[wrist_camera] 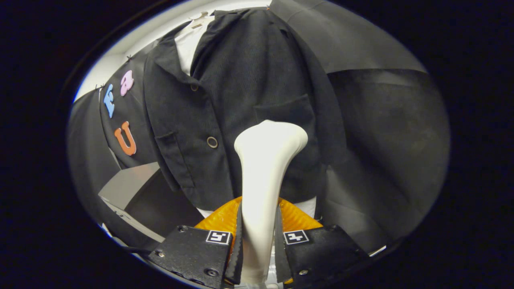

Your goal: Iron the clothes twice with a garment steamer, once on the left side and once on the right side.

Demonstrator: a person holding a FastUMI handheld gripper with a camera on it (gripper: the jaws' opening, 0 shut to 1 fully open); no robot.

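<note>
The gripper clamps the white plastic garment steamer by its handle, head against the dark button-front jacket hanging beyond, right of its buttons. Completed passes can't be judged.

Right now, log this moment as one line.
gripper: shut on steamer | steamer head: against jacket, below chest pocket | jacket: hanging, buttoned

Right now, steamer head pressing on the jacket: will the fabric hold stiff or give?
Likely gives: the dark jacket hangs loose with soft folds, so it should swing or bunch. The steamer, clamped by the gripper, looks smooth, so it may twist. The buttons could snag.
</note>
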